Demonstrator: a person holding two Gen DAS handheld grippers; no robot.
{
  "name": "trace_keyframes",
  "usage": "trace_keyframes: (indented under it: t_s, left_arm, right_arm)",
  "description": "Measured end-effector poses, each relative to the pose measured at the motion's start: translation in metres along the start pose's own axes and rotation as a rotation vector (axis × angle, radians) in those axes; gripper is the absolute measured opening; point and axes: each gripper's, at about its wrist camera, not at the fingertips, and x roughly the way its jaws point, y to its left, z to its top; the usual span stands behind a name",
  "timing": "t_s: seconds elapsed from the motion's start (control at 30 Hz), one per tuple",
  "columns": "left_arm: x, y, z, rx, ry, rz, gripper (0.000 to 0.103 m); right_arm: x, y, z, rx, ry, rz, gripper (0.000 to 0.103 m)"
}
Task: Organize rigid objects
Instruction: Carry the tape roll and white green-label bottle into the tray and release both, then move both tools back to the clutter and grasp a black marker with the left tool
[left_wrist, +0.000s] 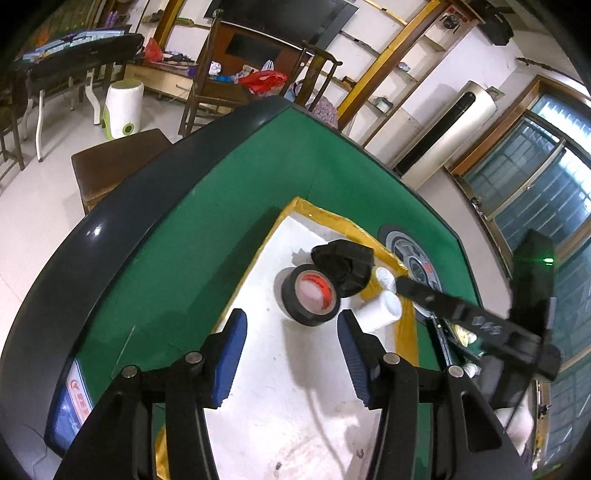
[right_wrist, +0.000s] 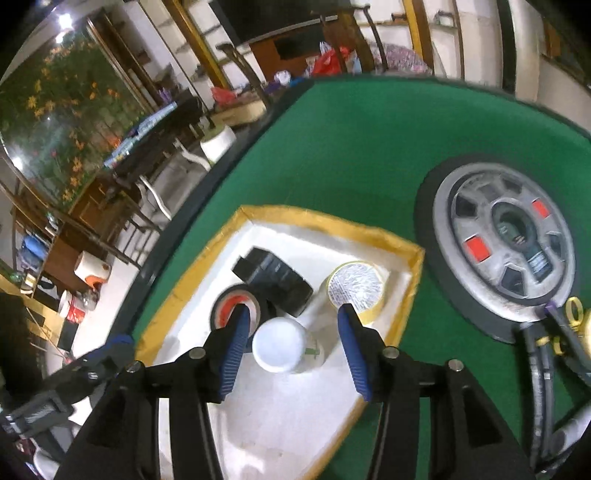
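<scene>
White foam lined the tray (right_wrist: 406, 266), its rim taped yellow, and it sat on the green felt table (right_wrist: 351, 147). Inside, you had a black tape roll (left_wrist: 310, 295), a black block (left_wrist: 343, 267), a yellow-rimmed roll (right_wrist: 356, 288) and a white bottle (right_wrist: 284, 345) grouped close together. Your right gripper (right_wrist: 291, 347) straddled the bottle with its blue pads clear of it, so it looked like you were letting go. Your left gripper (left_wrist: 291, 354) stood part-open and empty, just short of the tape roll. Judging by the tools lying at the table's right edge, your next move called for drawing the right gripper straight back without tipping the bottle.
</scene>
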Motion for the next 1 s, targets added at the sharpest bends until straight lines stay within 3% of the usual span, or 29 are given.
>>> trace_keyframes:
  t_s: [0.13, 0.2, 0.3, 0.47, 0.57, 0.67, 0.83, 1.0]
  left_arm:
    - [-0.006, -0.016, -0.008, 0.03, -0.008, -0.01, 0.055]
    - [-0.01, -0.026, -0.012, 0.052, -0.01, -0.016, 0.062]
    - [-0.012, -0.046, -0.02, 0.085, -0.01, -0.024, 0.064]
    - [-0.007, -0.088, -0.035, 0.156, 0.012, -0.047, 0.064]
    - [-0.003, -0.115, -0.05, 0.213, 0.028, -0.056, 0.063]
    - [0.007, -0.146, -0.068, 0.283, 0.077, -0.074, 0.063]
    - [0.046, -0.19, -0.093, 0.337, 0.207, -0.087, 0.063]
    - [0.099, -0.218, -0.097, 0.332, 0.267, -0.019, 0.063]
  right_arm:
    - [-0.054, -0.003, -0.006, -0.03, -0.117, -0.035, 0.053]
    - [-0.084, -0.007, -0.015, -0.05, -0.193, -0.076, 0.057]
    - [-0.138, -0.022, -0.041, -0.079, -0.372, -0.233, 0.069]
    - [-0.187, -0.053, -0.091, -0.083, -0.585, -0.474, 0.101]
    - [-0.189, -0.092, -0.106, -0.036, -0.542, -0.532, 0.103]
    - [-0.187, -0.136, -0.116, 0.084, -0.475, -0.507, 0.103]
    - [-0.188, -0.208, -0.131, 0.249, -0.498, -0.542, 0.103]
    - [-0.185, -0.249, -0.147, 0.357, -0.527, -0.582, 0.103]
